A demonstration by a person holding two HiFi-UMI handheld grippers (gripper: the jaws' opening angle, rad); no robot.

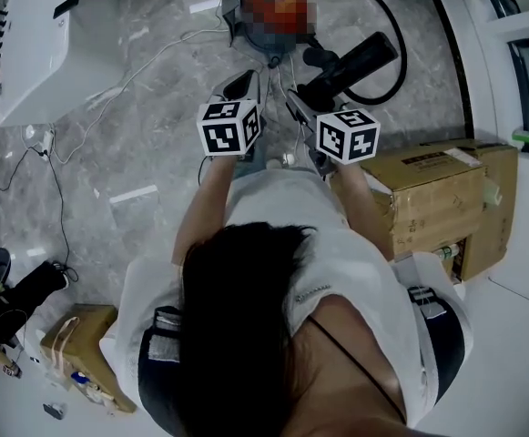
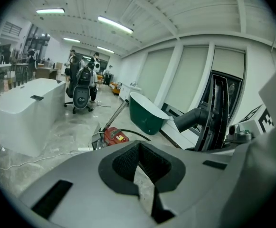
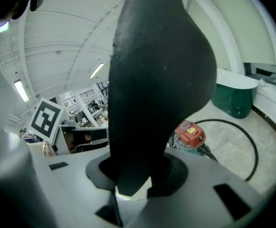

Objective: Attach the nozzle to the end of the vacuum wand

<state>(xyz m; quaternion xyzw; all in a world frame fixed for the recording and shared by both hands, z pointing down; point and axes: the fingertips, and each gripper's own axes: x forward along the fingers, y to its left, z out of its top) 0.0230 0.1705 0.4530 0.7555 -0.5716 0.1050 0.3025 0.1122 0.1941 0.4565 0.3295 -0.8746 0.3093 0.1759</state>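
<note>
Head view looks down on both tools held out over the marble floor (image 1: 155, 89). The left tool (image 1: 239, 86) has its jaws shut together on nothing (its pads meet in the left gripper view). The right tool (image 1: 297, 100) is clamped on the black nozzle (image 1: 350, 66), whose broad body rises from the jaws and fills the right gripper view. Ahead on the floor sits the red canister (image 2: 114, 137), the wand (image 2: 118, 114) leaning up from it, clear of the nozzle.
</note>
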